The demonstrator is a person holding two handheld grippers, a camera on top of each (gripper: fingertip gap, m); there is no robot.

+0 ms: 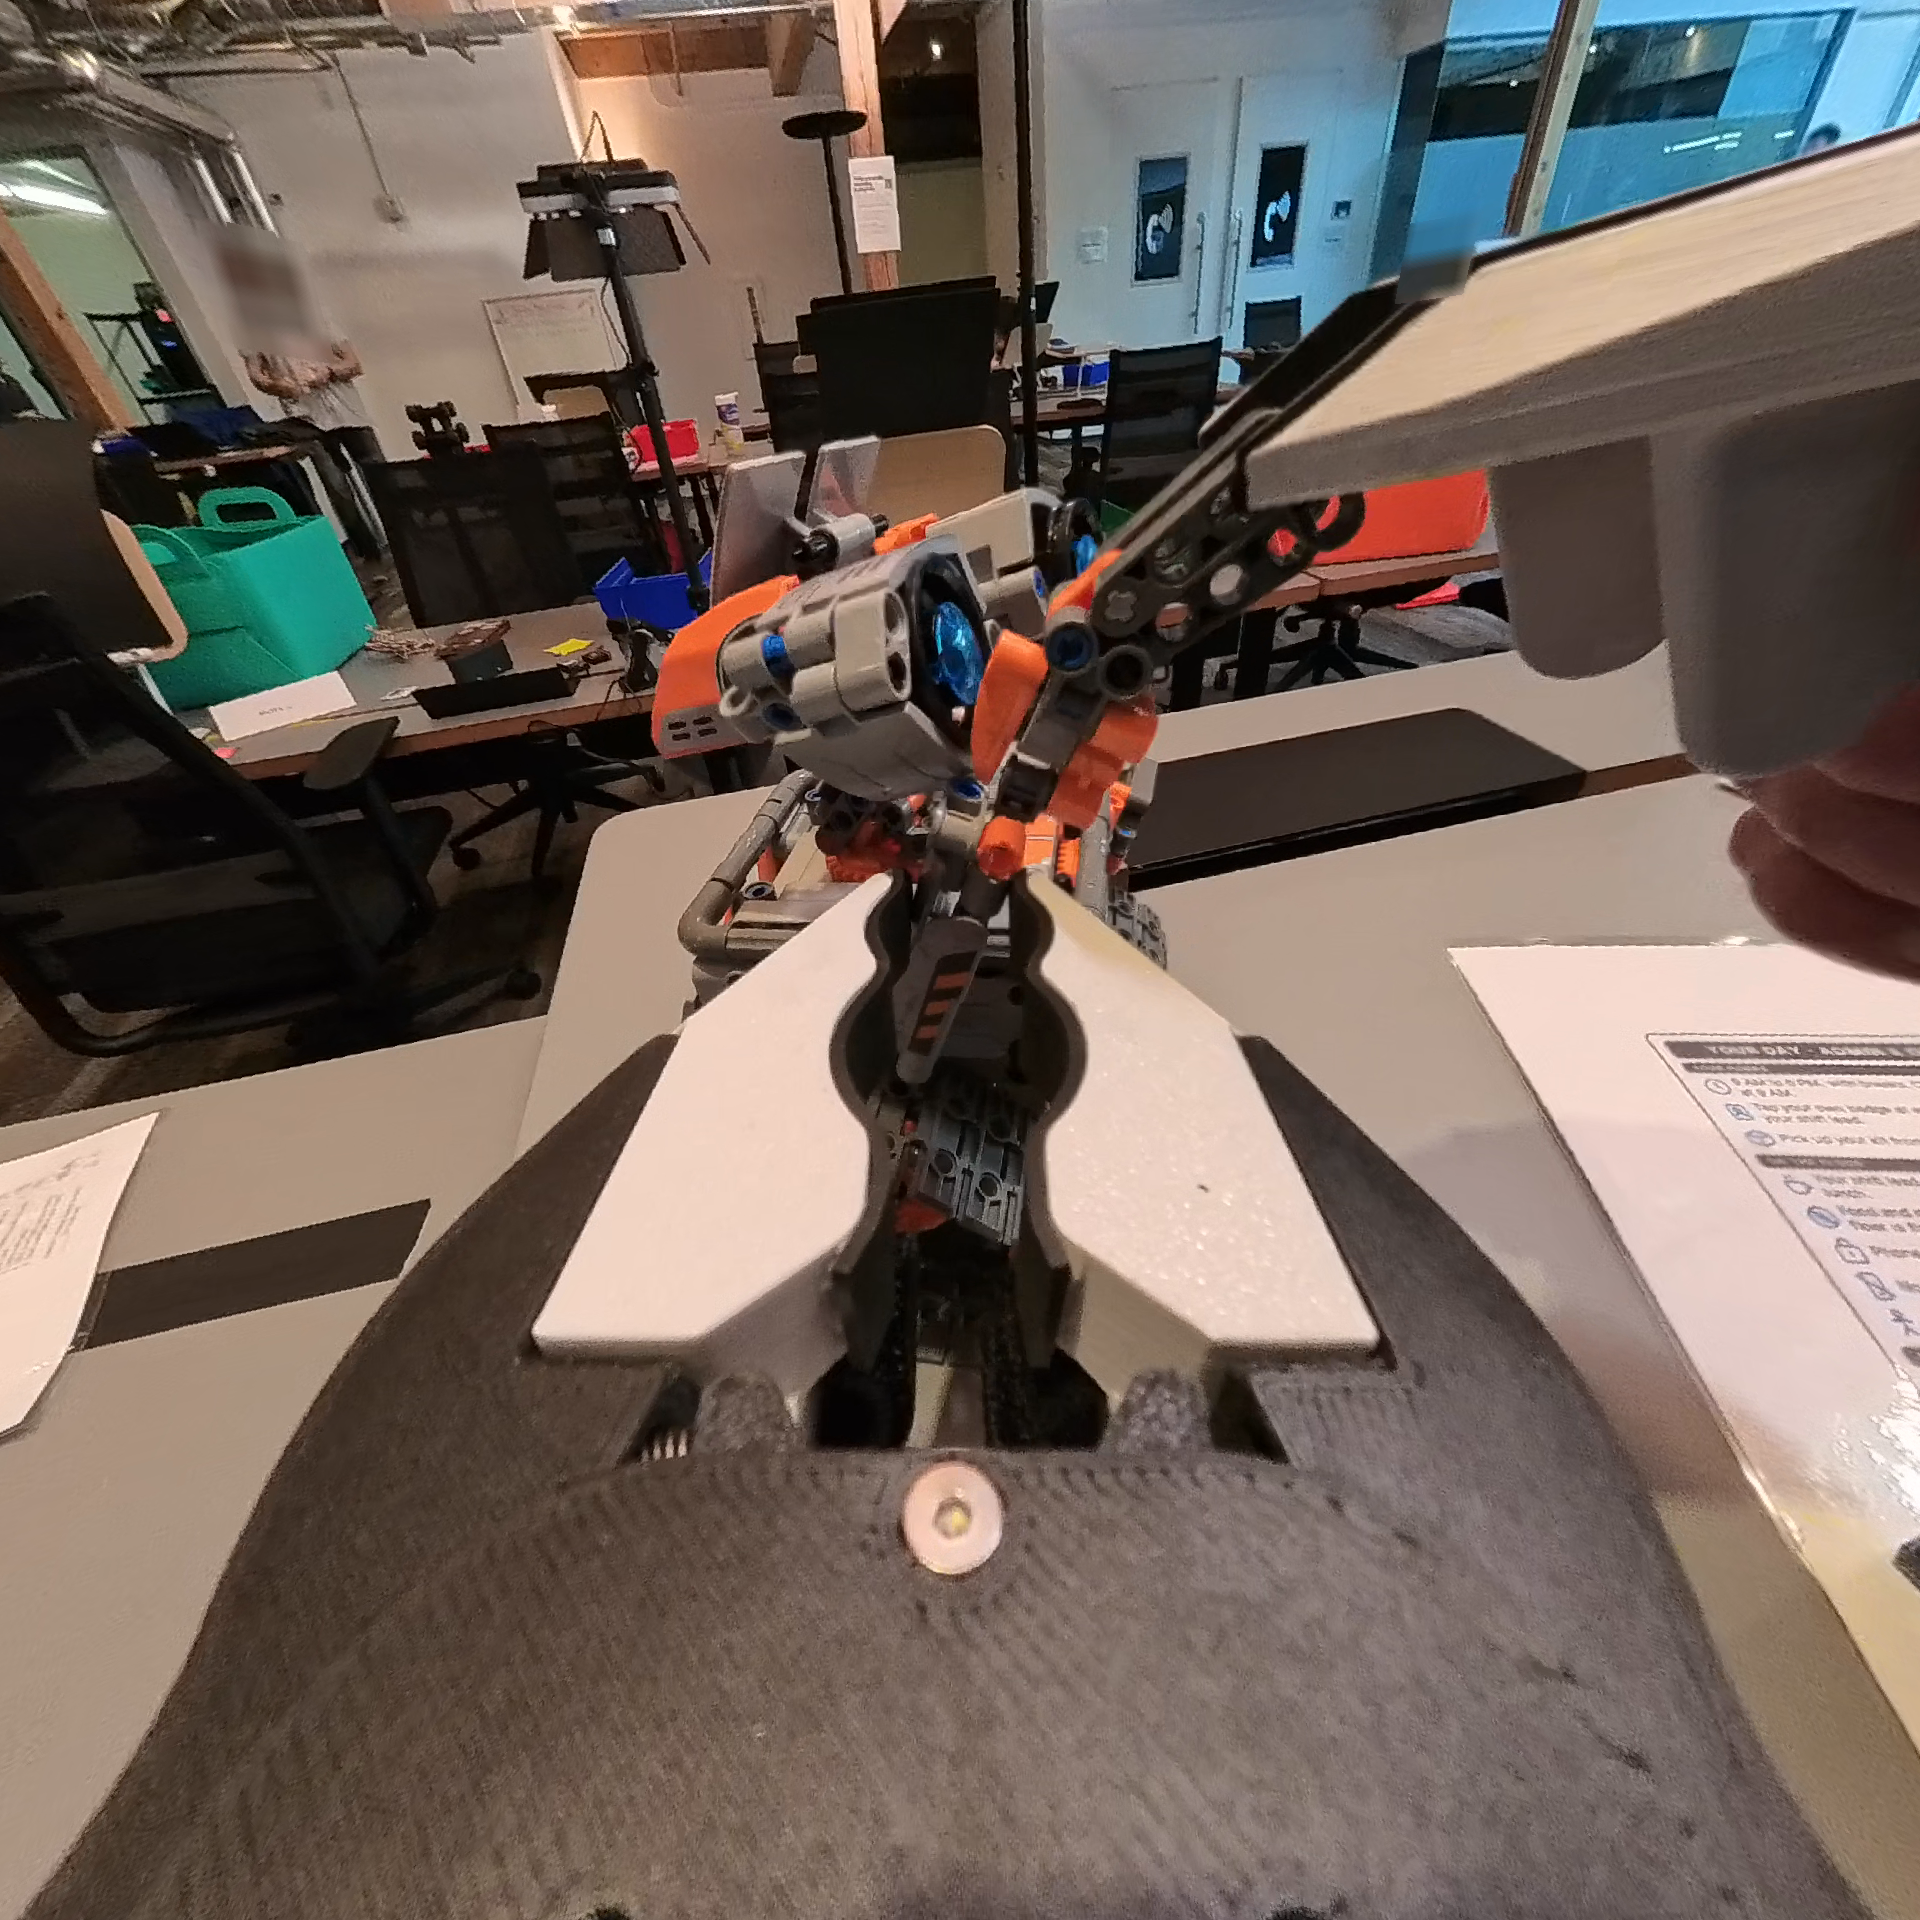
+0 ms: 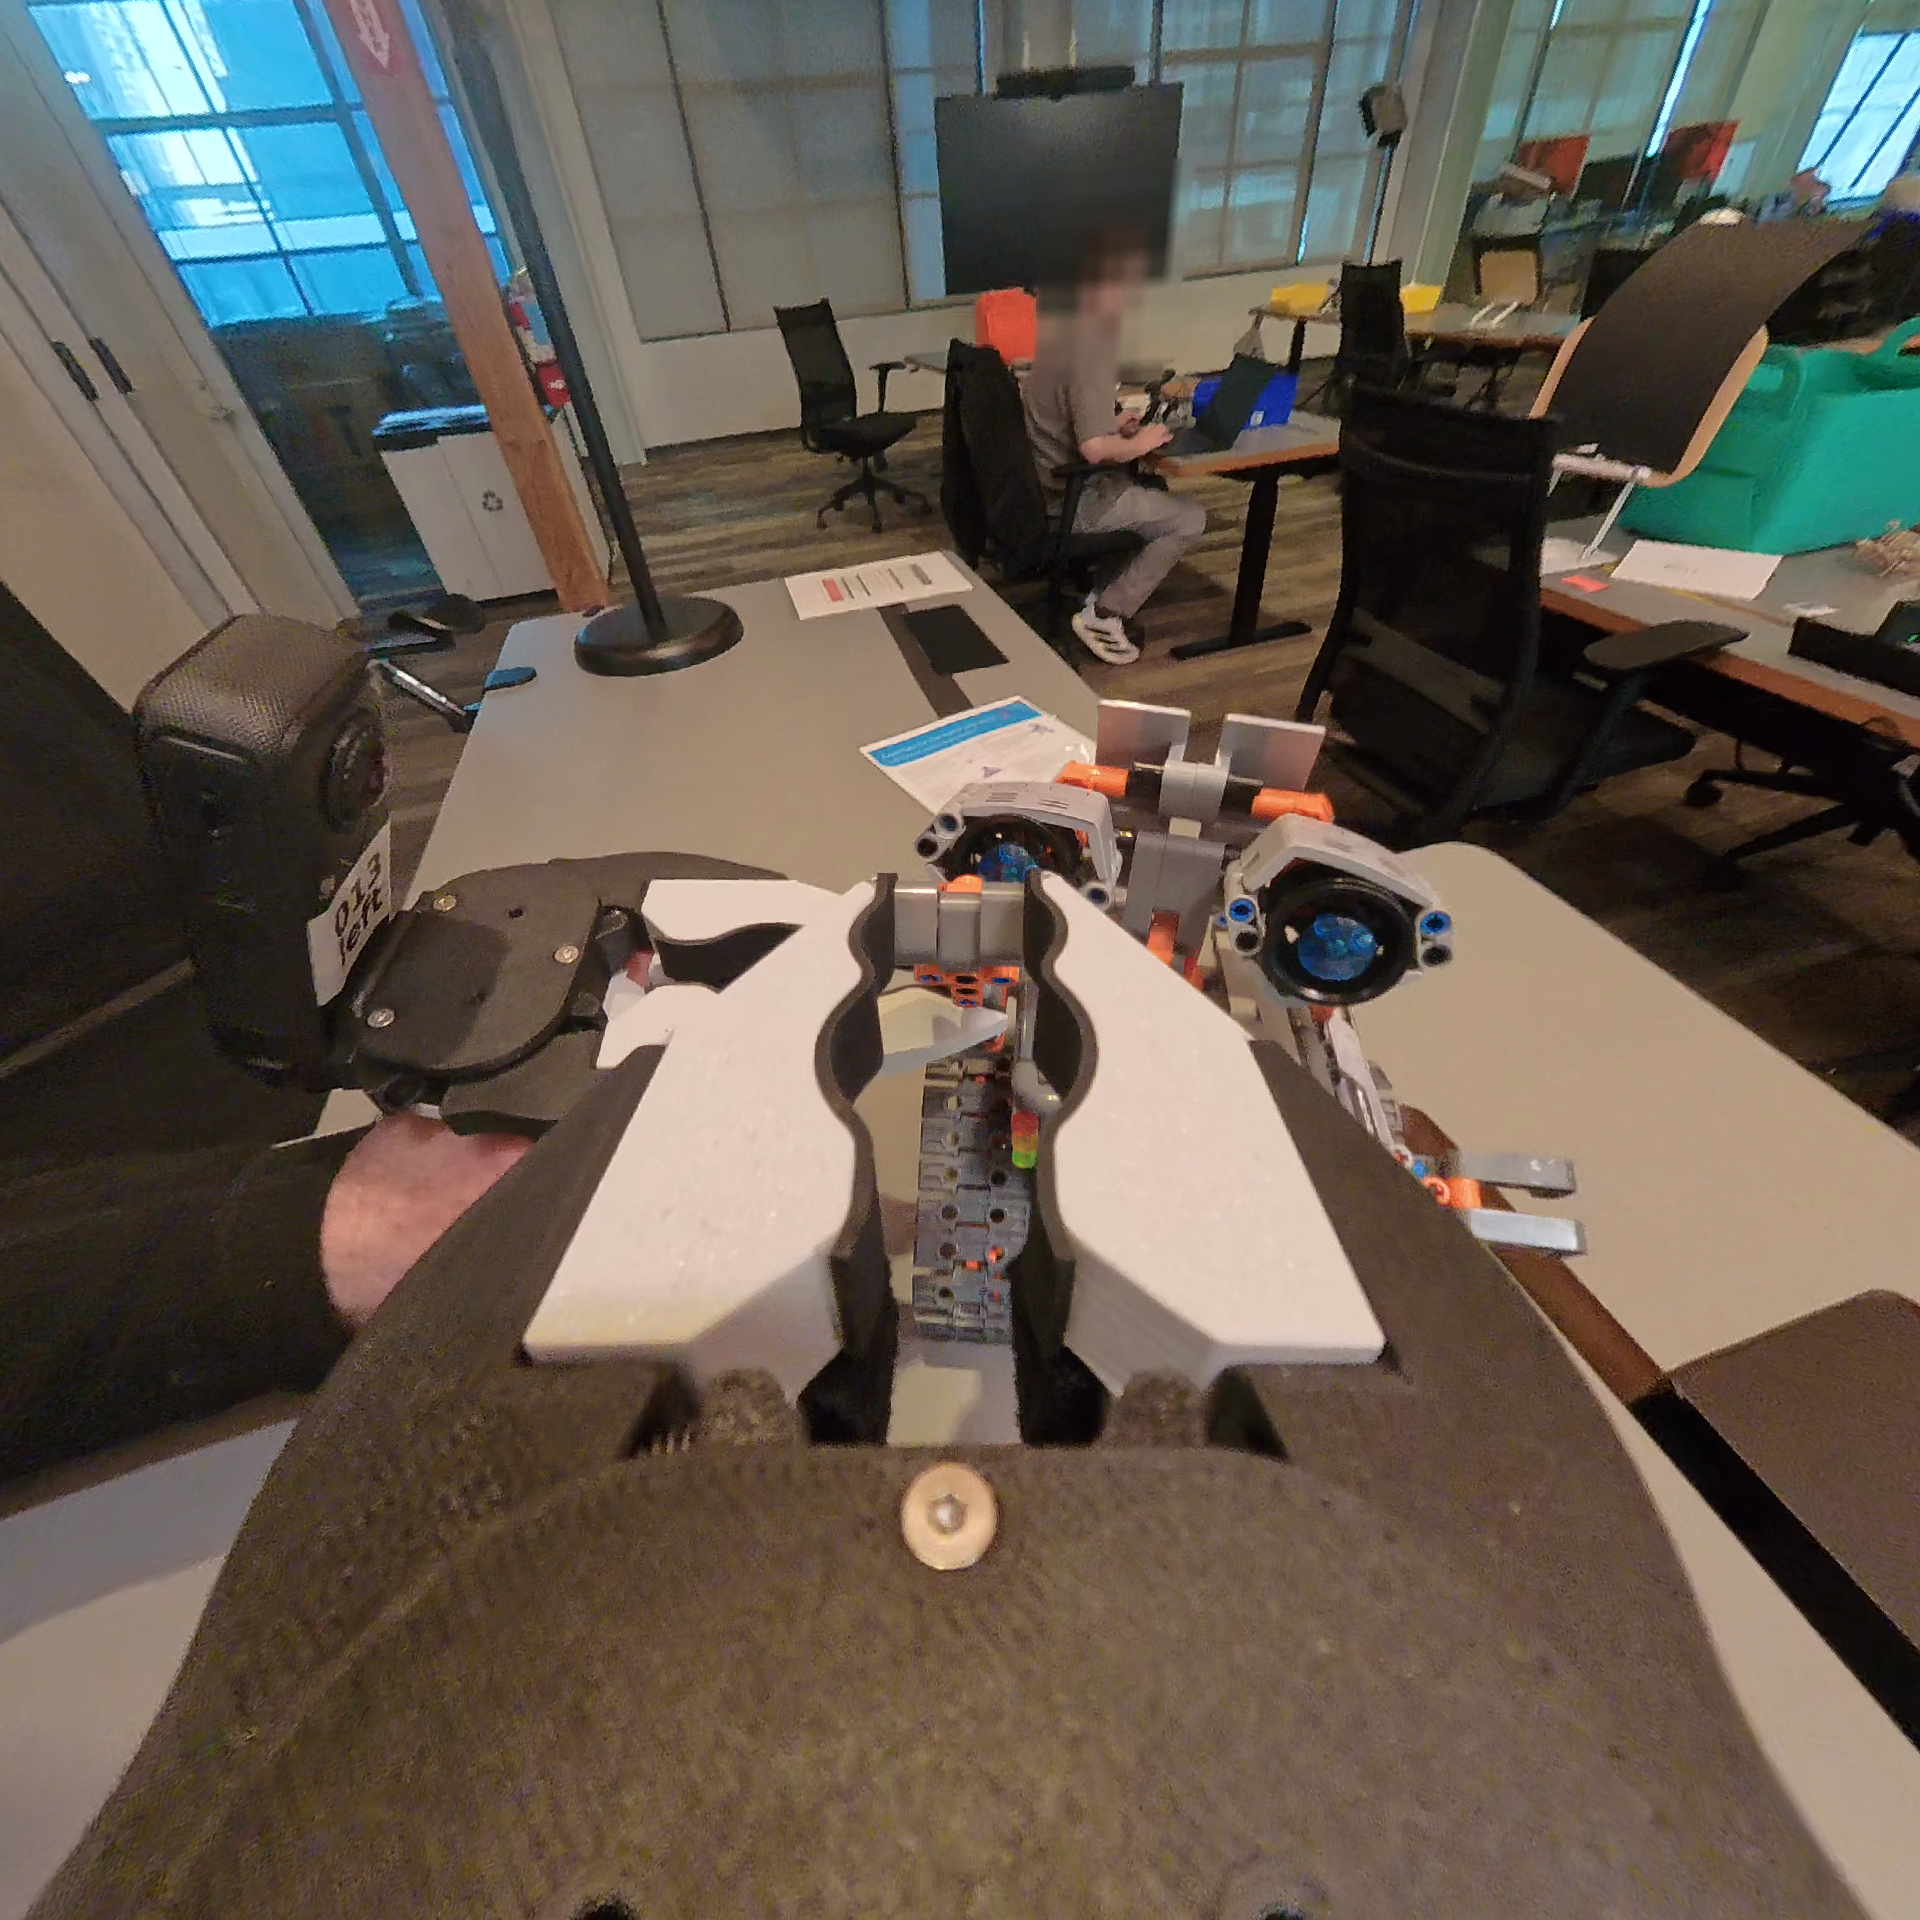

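Perhaps tools (image 2: 956, 935) round model (image 2: 1340, 935)

Left wrist view: the right gripper (image 1: 1621, 343) is cut off by the right edge, so its fingertips and grip are hidden; a printed sheet (image 1: 1704, 1143) also runs off that edge. The left gripper (image 1: 958, 894) hides the lower body of the brick-built model (image 1: 883, 665). Right wrist view: the right gripper (image 2: 956, 894) covers the model's midsection; a mosaic patch masks the seated person (image 2: 1101, 447).
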